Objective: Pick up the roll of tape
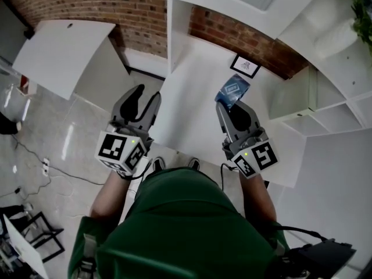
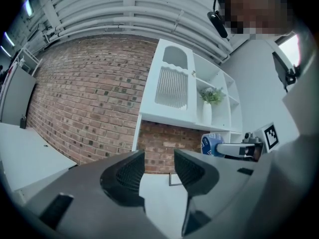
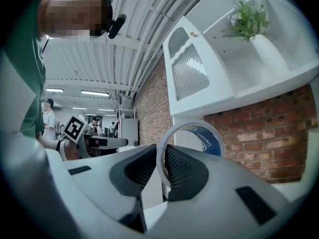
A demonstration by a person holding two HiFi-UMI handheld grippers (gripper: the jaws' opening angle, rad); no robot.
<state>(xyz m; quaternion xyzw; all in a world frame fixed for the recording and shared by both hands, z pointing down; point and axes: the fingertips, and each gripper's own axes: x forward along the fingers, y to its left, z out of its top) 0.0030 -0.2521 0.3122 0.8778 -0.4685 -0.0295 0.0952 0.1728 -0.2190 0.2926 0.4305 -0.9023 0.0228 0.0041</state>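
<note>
The roll of tape (image 1: 233,89), a thin ring with blue print, is lifted above the white desk (image 1: 186,97). My right gripper (image 1: 232,108) is shut on it. In the right gripper view the roll (image 3: 213,142) stands upright, its rim pinched between the two dark pads of the right gripper (image 3: 162,166). My left gripper (image 1: 147,95) hovers by the desk's left edge, open. The left gripper view shows nothing between the jaws of the left gripper (image 2: 158,169). The tape (image 2: 210,144) shows at the right of that view, in the other gripper.
A small framed picture (image 1: 245,67) leans on the brick wall at the back of the desk. A white shelf unit (image 1: 325,97) stands to the right, holding a plant in a white vase (image 3: 249,24). Another white table (image 1: 58,51) stands at the left. Cables (image 1: 46,167) lie on the floor.
</note>
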